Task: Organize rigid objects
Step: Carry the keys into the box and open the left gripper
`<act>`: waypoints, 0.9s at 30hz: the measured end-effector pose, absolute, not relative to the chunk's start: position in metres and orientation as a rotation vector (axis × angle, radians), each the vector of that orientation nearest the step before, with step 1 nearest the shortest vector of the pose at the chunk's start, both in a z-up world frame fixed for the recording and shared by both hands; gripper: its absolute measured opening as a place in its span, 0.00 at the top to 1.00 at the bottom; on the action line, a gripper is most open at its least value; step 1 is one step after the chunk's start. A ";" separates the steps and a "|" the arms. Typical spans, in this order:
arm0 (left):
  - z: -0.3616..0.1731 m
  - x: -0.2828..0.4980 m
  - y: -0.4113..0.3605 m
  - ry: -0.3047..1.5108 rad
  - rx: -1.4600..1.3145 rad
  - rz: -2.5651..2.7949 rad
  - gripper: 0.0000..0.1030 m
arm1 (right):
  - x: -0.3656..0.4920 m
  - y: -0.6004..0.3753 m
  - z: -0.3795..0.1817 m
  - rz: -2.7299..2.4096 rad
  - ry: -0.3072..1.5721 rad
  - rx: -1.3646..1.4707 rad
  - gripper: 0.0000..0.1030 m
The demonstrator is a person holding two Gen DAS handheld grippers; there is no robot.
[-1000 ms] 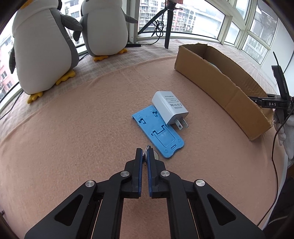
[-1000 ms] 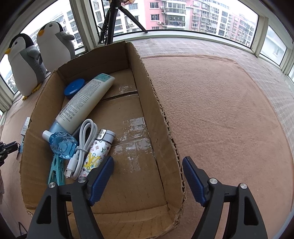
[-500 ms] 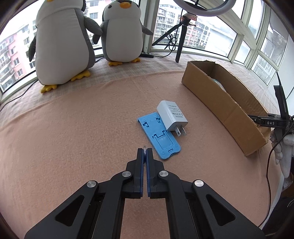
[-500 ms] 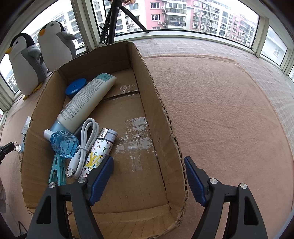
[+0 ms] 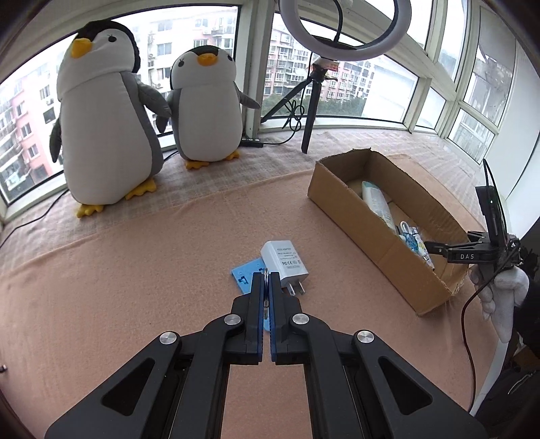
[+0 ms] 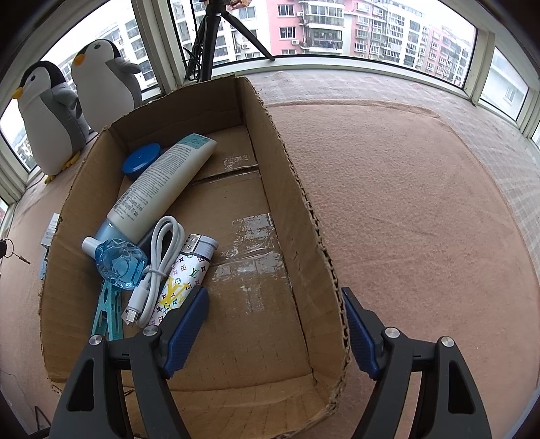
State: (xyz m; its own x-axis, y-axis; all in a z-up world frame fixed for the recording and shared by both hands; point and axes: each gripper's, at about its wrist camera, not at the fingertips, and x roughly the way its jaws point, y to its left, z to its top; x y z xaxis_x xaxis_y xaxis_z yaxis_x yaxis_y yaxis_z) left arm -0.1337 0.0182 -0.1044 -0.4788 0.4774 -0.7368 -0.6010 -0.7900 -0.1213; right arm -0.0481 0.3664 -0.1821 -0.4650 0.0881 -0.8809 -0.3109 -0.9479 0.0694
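Left wrist view: left gripper (image 5: 266, 282) clamps a key ring (image 5: 266, 274) (right gripper (image 6: 275, 326) half-open, empty, over the box (image 6: 305, 216)).

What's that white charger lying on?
The white charger lies partly on a flat blue plastic stand, prongs toward the camera, on the pink cloth. The closed left gripper covers most of the stand.

Home setting, bay-window nook in a flat. Curved windows (image 5: 388, 87) across the top of both views show apartment blocks (image 6: 317, 30) outside. Two plush penguins (image 5: 108, 128) stand upper left on the sill. Ring light (image 5: 347, 33) on a tripod at top centre. Pinkish blanket (image 5: 135, 270) covers the surface. Cardboard box (image 6: 297, 189) of household bits right of centre in the left view.
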 end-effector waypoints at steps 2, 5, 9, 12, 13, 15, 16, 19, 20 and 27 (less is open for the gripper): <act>-0.096 -0.133 0.030 0.210 -1.032 2.247 0.99 | -0.049 0.366 -0.182 2.484 0.328 -1.473 0.29; -0.085 -0.132 0.051 0.219 -0.988 2.227 0.99 | -0.049 0.367 -0.183 2.487 0.338 -1.471 0.29; -0.073 -0.133 0.085 0.218 -0.948 2.188 0.99 | -0.050 0.367 -0.183 2.495 0.347 -1.467 0.29; -0.066 -0.134 0.112 0.218 -0.930 2.158 0.99 | -0.050 0.366 -0.184 2.501 0.352 -1.464 0.29; -0.064 -0.135 0.121 0.221 -0.927 2.144 0.99 | -0.050 0.367 -0.184 2.504 0.354 -1.463 0.29; -0.061 -0.134 0.139 0.230 -0.919 2.123 0.99 | -0.050 0.367 -0.184 2.510 0.359 -1.460 0.29; -0.061 -0.133 0.148 0.239 -0.913 2.112 0.99 | -0.050 0.367 -0.185 2.514 0.359 -1.458 0.29; -0.061 -0.133 0.174 0.251 -0.914 2.083 0.99 | -0.050 0.368 -0.185 2.521 0.362 -1.456 0.29; -0.062 -0.134 0.182 0.252 -0.917 2.075 0.99 | -0.050 0.368 -0.185 2.523 0.361 -1.454 0.29; -0.067 -0.135 0.225 0.245 -0.933 2.035 0.99 | -0.048 0.369 -0.186 2.537 0.365 -1.449 0.29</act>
State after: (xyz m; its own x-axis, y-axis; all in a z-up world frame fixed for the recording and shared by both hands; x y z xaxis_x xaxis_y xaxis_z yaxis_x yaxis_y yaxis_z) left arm -0.1349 0.2249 -0.0671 -0.3497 0.6287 -0.6946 -0.7754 -0.6103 -0.1620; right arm -0.0479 0.3690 -0.1862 -0.5010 0.0477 -0.8641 -0.2892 -0.9503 0.1153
